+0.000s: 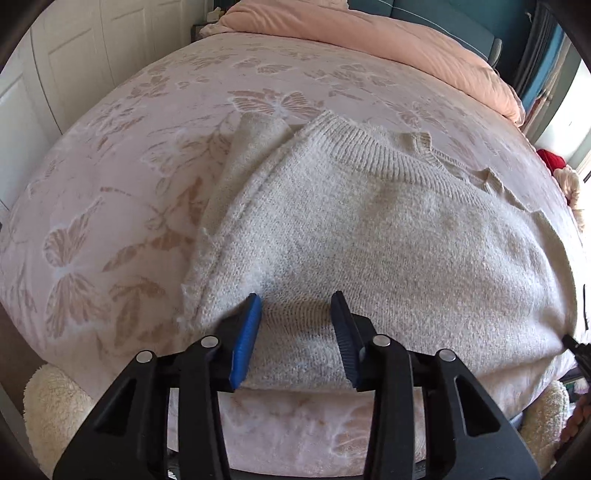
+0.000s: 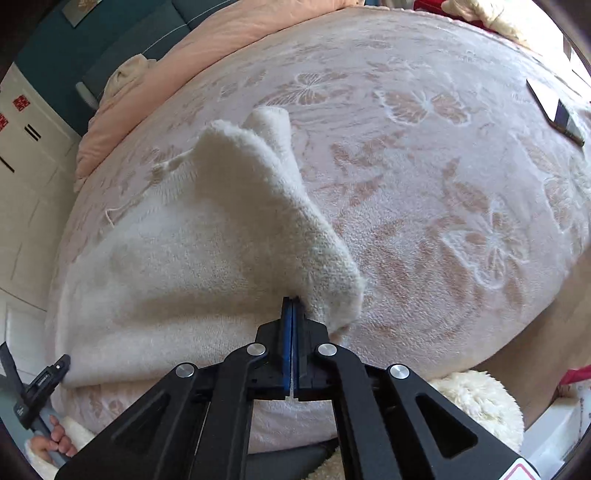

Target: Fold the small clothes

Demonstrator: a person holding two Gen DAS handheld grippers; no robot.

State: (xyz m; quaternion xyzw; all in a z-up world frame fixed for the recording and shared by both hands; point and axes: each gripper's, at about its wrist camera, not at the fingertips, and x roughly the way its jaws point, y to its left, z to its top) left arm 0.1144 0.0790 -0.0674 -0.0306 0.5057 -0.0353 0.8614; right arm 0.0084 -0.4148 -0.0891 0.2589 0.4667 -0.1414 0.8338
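now right gripper point(image 2: 292, 301) pinches sweater point(image 2: 207, 236) edge.

Both cameras rode on hand-held grippers and looked steeply down, close over the pink butterfly-patterned bed blanket point(image 1: 110, 177). The left wrist view sat near the bed's near edge, facing toward 12 o'clock, with the cream knitted sweater point(image 1: 369, 229) filling its centre and 3 o'clock side. The right wrist view faced the same way from further right, so the sweater point(image 2: 177, 258) lay toward its 9 o'clock. Both views shared the sweater, the blanket point(image 2: 424, 184) and the peach duvet point(image 1: 369, 33) at 12 o'clock.
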